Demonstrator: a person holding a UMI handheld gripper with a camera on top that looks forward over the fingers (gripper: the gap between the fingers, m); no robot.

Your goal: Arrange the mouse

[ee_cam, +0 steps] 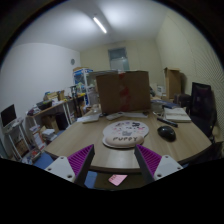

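**Mouse sits right of the round mat, hand-held gripper apart and empty**

Your hand-held gripper point(116, 163) hovers over the near edge of the table point(85, 138), its two fingers spread wide with nothing between the magenta pads point(150, 160). Just under the fingers, at the near edge, you can see a small pink note point(118, 180) lying on a darker sheet.

Ahead of the fingers, toward the middle of the table, a round white mat point(127, 131) with printed lettering lies flat. The mouse point(166, 132), dark and rounded, rests on the table just to the right of that mat, apart from it and well beyond your right finger.

Farther on, a large cardboard box point(122, 92) stands upright near the far edge. To its right, papers point(176, 116) lie near the far right corner, with a dark office chair point(203, 106) beside that edge. Past the left edge, cluttered shelves point(52, 108) line the wall.
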